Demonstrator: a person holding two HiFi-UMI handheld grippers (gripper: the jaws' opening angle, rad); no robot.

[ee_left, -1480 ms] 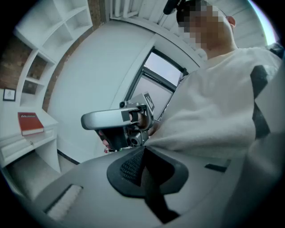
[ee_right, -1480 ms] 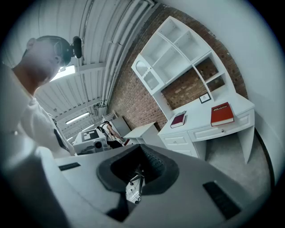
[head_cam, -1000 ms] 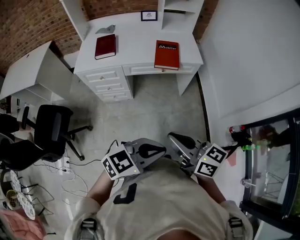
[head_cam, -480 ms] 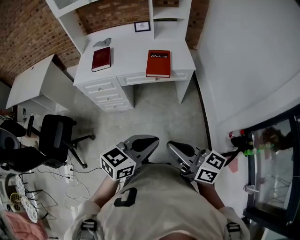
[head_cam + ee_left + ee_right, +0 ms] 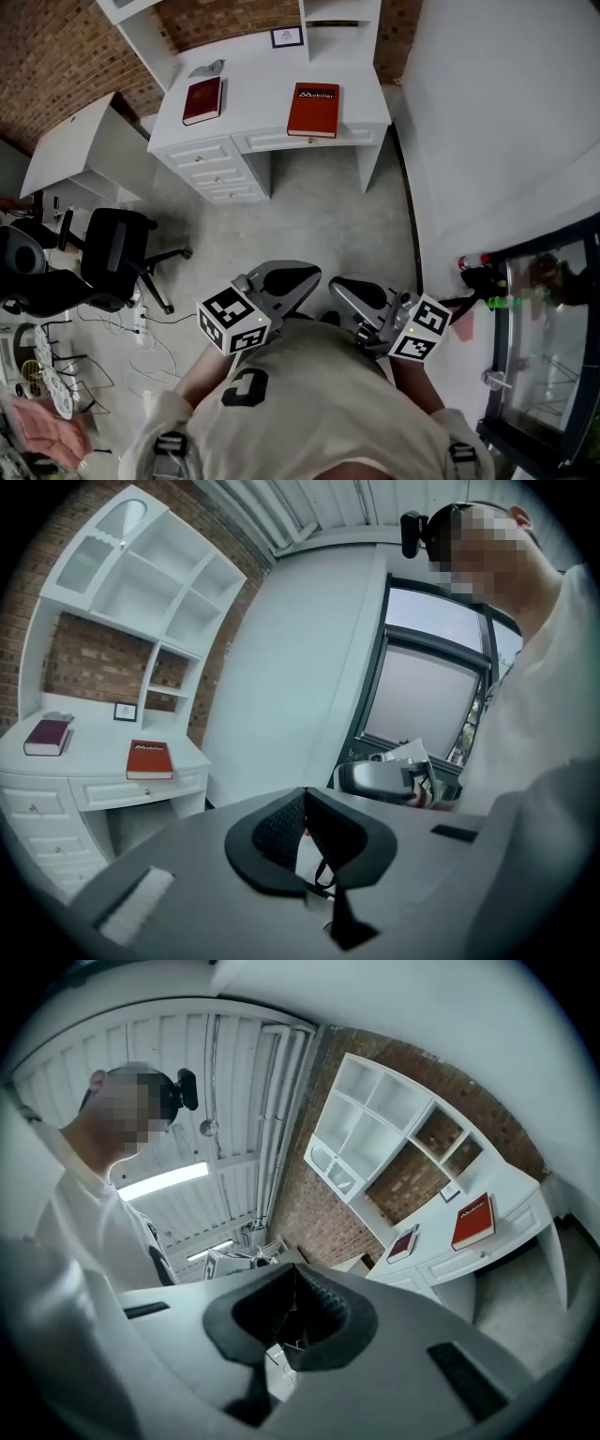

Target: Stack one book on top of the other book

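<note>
Two books lie apart on the white desk (image 5: 267, 89) at the far end of the floor. The dark red book (image 5: 202, 99) is on the left and the bright red book (image 5: 313, 109) on the right. Both grippers are held close to the person's body, far from the desk. My left gripper (image 5: 300, 277) is shut with nothing in it, and so is my right gripper (image 5: 342, 286). In the left gripper view the shut left gripper (image 5: 305, 794) faces the bright red book (image 5: 149, 759) and dark red book (image 5: 47, 736). The right gripper (image 5: 295, 1271) sees both books, the bright red book (image 5: 472, 1222) nearest.
The desk has a drawer stack (image 5: 220, 169) under its left half and a small picture frame (image 5: 286, 37) at the back. A black office chair (image 5: 112, 258) and loose cables (image 5: 141, 347) are at the left. A white wall and a glass door (image 5: 544, 356) bound the right.
The desk has shifted up and looks smaller in the head view. The left gripper has rolled and swung right, its jaws now toward the desk. The right gripper shifted slightly left.
</note>
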